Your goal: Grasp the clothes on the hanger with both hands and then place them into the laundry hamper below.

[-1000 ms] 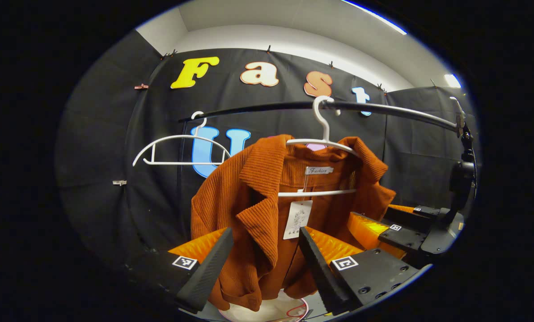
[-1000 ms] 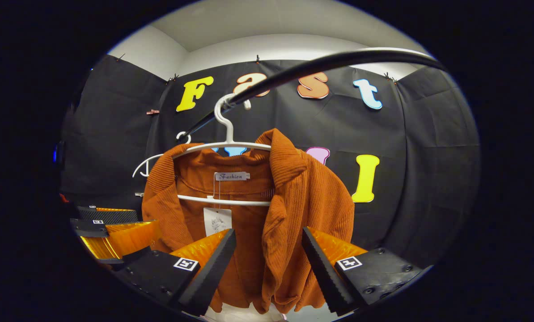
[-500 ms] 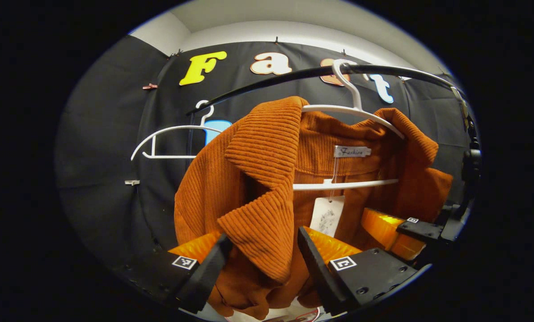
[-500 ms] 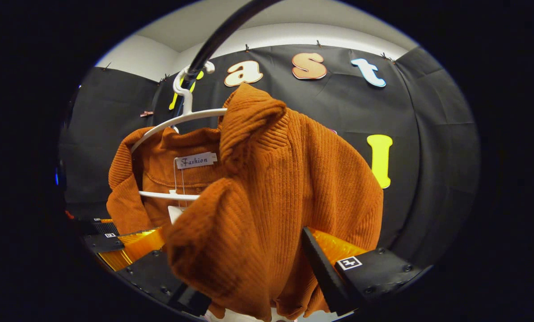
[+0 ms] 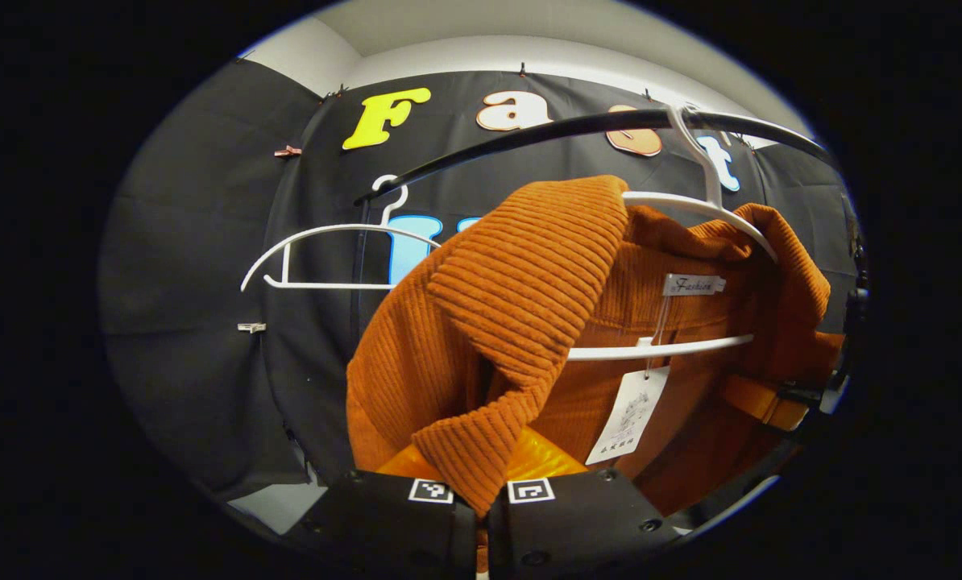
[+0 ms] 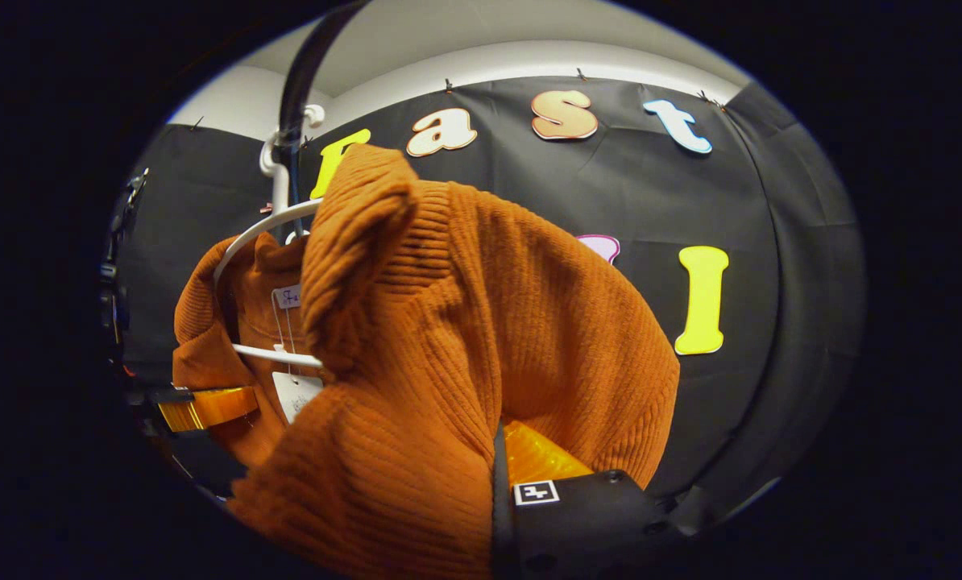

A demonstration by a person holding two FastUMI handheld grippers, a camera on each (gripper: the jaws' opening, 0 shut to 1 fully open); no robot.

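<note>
Hand-held gripper (image 5: 481, 503) clamped on jacket (image 5: 521, 322)

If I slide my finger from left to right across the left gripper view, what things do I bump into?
Empty white hanger → orange jacket collar → white paper tag → the other gripper, poking in at the right edge.

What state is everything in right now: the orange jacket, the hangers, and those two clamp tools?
Orange jacket: hanging on its hanger, pinched at both front edges.
White hanger: hooked on the black rail, loaded.
Second white hanger: on the rail, bare.
Left gripper: fingers shut on the lapel.
Right gripper: fingers shut on the jacket's cloth.
</note>
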